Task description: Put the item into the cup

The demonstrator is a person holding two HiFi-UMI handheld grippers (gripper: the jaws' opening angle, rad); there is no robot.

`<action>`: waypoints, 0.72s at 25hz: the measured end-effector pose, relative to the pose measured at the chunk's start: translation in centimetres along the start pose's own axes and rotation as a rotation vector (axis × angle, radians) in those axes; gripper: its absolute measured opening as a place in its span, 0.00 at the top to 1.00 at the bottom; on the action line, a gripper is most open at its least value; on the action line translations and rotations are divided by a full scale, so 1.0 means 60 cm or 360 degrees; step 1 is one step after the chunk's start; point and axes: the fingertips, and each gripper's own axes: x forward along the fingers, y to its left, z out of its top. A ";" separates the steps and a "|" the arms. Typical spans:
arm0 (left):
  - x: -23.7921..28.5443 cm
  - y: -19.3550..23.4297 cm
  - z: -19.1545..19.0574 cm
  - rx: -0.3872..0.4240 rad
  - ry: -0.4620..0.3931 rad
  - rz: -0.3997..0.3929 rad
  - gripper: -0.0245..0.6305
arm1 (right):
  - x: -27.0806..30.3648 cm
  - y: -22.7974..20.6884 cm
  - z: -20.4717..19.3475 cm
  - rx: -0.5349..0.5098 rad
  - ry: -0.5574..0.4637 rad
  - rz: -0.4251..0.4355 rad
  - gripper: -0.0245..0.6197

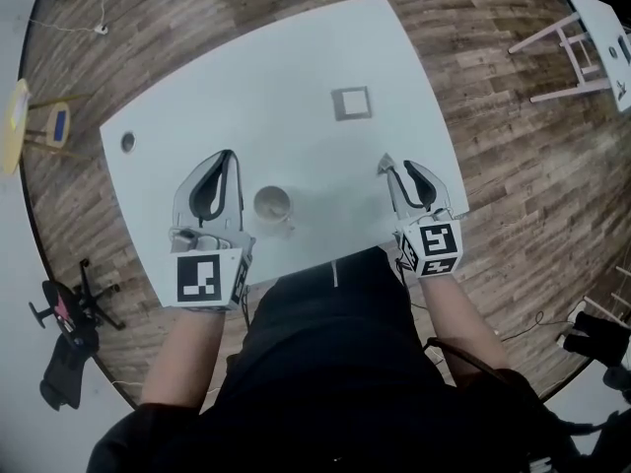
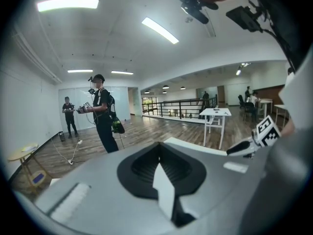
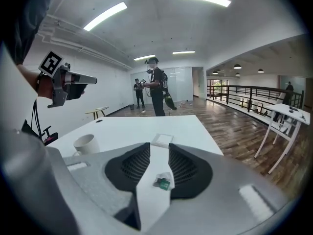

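A white cup [image 1: 273,205] [image 3: 87,143] stands upright near the table's front edge, between my two grippers. The item, a small green piece in a clear bag [image 3: 163,181], lies on the white table [image 1: 296,67]. It sits between the jaws of my right gripper [image 3: 159,147] [image 1: 401,170], which stand apart without pressing it. That gripper is to the right of the cup. My left gripper [image 1: 227,156] [image 2: 157,148] hovers just left of the cup, its fingertips meeting with nothing held. The right gripper [image 2: 249,143] also shows in the left gripper view.
A flat square grey-framed tile [image 1: 352,102] [image 3: 162,140] lies farther back on the table, beyond the right gripper. A small round hole [image 1: 127,142] marks the table's left side. Two people [image 3: 155,87] stand far off, and other white tables [image 1: 592,37] stand to the right.
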 end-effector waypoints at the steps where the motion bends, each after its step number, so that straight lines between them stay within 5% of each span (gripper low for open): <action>1: 0.000 -0.002 -0.002 0.0002 0.0001 -0.0008 0.95 | 0.003 -0.001 -0.007 0.0006 0.0010 -0.0003 0.78; 18: -0.003 0.007 -0.058 -0.0036 0.0128 -0.0009 0.95 | 0.038 -0.015 -0.078 0.0027 0.0180 -0.0055 0.71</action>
